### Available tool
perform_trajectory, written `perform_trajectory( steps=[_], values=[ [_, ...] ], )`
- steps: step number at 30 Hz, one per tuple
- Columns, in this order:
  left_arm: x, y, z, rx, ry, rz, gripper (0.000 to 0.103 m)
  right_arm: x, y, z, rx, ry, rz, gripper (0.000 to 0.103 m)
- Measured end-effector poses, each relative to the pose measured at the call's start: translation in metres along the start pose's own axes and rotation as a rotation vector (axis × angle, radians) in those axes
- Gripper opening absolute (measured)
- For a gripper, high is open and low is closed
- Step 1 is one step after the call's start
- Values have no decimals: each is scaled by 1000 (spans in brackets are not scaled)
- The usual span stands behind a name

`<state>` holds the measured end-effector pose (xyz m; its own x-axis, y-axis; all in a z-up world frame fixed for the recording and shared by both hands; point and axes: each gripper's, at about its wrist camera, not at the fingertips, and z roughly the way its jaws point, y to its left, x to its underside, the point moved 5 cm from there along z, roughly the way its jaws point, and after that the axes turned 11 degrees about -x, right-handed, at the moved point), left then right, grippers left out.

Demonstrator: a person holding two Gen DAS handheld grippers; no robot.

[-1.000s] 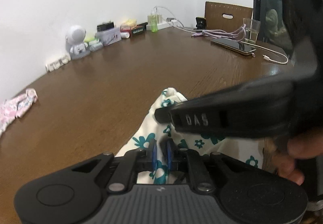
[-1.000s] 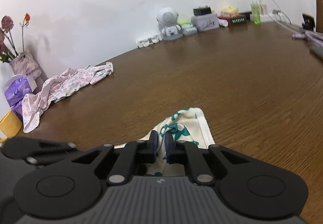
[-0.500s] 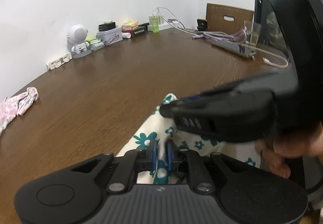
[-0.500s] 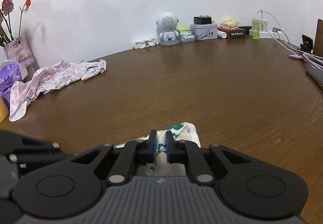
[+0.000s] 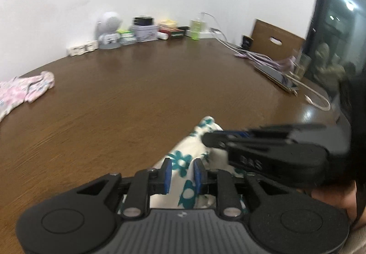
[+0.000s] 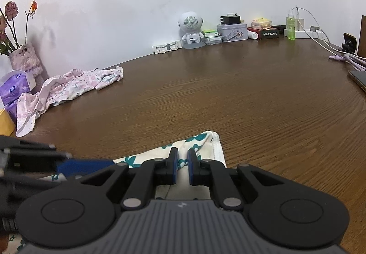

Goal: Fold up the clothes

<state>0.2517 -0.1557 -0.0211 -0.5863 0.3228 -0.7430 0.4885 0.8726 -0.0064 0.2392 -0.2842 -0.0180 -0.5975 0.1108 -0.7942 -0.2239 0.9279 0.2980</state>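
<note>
Garments, two: one teal-flower cloth (image 5: 183, 162) at the near edge of the table (image 6: 251, 98), one pink cloth (image 6: 68, 87) far left of it, heaped, unfolded

Step, judged: letting go after a fold. Left gripper (image 5: 182, 172) jaws just opening, cloth between, pads clear. Right gripper (image 6: 182, 162) nipped tight on a cloth ridge

Next: right release, then fetch the pink cloth

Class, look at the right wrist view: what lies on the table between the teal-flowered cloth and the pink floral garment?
Only bare brown table separates the teal-flowered cloth from the pink floral garment.
</note>
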Motion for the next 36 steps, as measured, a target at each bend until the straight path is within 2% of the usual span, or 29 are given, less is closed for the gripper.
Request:
perform_trajectory(
  steps=[3,4,5,10,12,14,17,20,24,30,36],
  values=[
    [-4,-7,7,-9,4,19,18,0,3,0,8,2,-28,9],
    [-5,-10,9,-5,11,19,13,0,4,0,9,4,-34,9],
    [-5,-11,10,6,17,11,12,0,4,0,7,7,-35,9],
    [-15,2,-4,91,-11,-122,14,1,1,-2,-2,23,-38,9],
    [-19,2,-6,50,-33,-99,14,3,1,-2,-3,28,-46,9],
    [-17,-4,1,26,-13,-59,14,3,2,-3,-2,29,-56,9],
    [-7,-9,14,22,29,-43,9,2,3,-4,-2,29,-60,9],
    [0,-12,23,22,61,-39,8,-2,7,-10,-4,3,-79,9],
    [2,-9,24,28,63,-46,8,-10,9,-10,-10,-15,-101,9],
    [-4,-4,9,5,23,-54,9,-6,0,1,-14,34,-77,9],
    [1,-7,20,7,57,-46,9,2,1,-2,-7,40,-87,9]
  ],
)
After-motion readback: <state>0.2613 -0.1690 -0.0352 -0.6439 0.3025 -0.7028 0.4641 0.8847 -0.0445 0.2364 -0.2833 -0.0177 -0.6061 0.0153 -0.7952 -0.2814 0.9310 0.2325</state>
